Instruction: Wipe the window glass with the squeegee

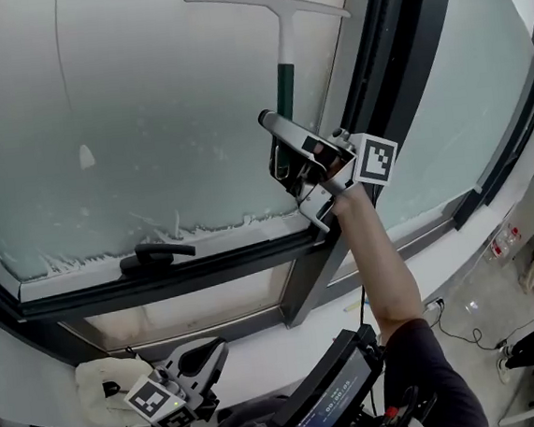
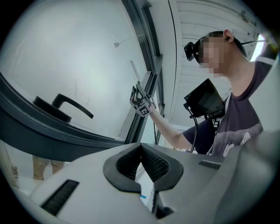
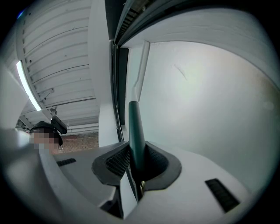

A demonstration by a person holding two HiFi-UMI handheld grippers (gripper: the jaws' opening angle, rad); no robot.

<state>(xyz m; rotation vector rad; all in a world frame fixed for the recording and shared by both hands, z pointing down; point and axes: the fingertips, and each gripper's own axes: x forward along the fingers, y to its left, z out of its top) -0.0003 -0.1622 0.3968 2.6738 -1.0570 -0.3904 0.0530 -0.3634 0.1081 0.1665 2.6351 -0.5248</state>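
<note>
Frosted window glass (image 1: 146,126): right gripper (image 3: 136,164) clamps squeegee (image 1: 281,42) by green handle, blade high on pane beside dark frame post (image 1: 392,46). Left gripper (image 2: 142,165) (jaws together, empty) hangs below black window handle (image 1: 156,256), nr white cloth (image 1: 100,383).

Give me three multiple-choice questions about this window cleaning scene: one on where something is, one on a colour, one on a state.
1. Where is the blade of the squeegee?
A. In a bucket.
B. High on the window glass, above the right gripper.
C. Lying on a chair.

2. What colour is the squeegee's grip?
A. Red.
B. Yellow.
C. Dark green.

3. How does the right gripper stand?
A. Open, clear of the squeegee.
B. Shut on the grip.
C. Shut on a sponge.

Answers:
1 B: the head view shows the blade up on the glass, over the gripper.
2 C: the grip is dark green in both views.
3 B: the right gripper view shows the jaws clamped on the grip.
</note>
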